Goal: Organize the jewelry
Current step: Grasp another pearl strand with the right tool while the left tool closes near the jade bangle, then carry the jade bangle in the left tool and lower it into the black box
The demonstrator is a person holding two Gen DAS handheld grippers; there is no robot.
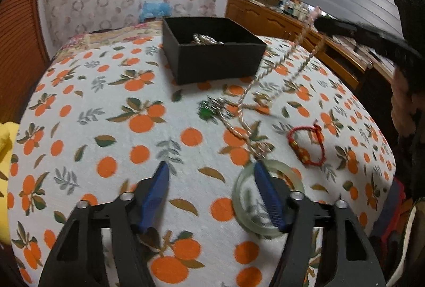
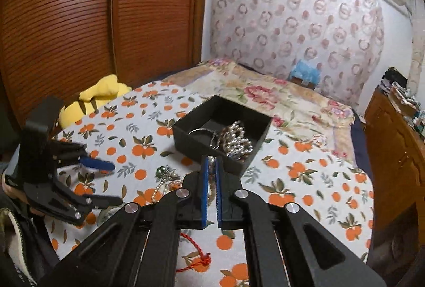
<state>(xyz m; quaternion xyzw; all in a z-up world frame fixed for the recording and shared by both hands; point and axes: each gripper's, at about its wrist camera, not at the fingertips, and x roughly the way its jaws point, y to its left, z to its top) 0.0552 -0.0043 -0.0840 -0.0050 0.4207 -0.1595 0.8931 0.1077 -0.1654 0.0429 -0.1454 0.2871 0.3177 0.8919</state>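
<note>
A black open box [image 1: 212, 53] [image 2: 220, 127] sits on the orange-print cloth and holds silver beads [image 2: 237, 141]. My right gripper [image 2: 211, 167] [image 1: 318, 21] is shut on a pearl necklace [image 1: 281, 66], lifting it; its lower end trails on the cloth [image 2: 159, 191]. My left gripper [image 1: 211, 170] [image 2: 106, 180] is open and empty, low over the cloth. A pale green bangle [image 1: 241, 196] lies around its right finger [image 1: 268, 196]. A red cord bracelet [image 1: 305, 146] [image 2: 196, 257], a green-stone piece [image 1: 207, 109] [image 2: 160, 170] and a gold ring [image 1: 263, 98] lie loose.
A yellow plush toy [image 2: 98, 98] lies at the bed's left edge by the wooden slatted doors [image 2: 93, 21]. A wooden dresser [image 1: 292, 24] with clutter stands to the right. A floral quilt [image 2: 265, 98] lies beyond the box.
</note>
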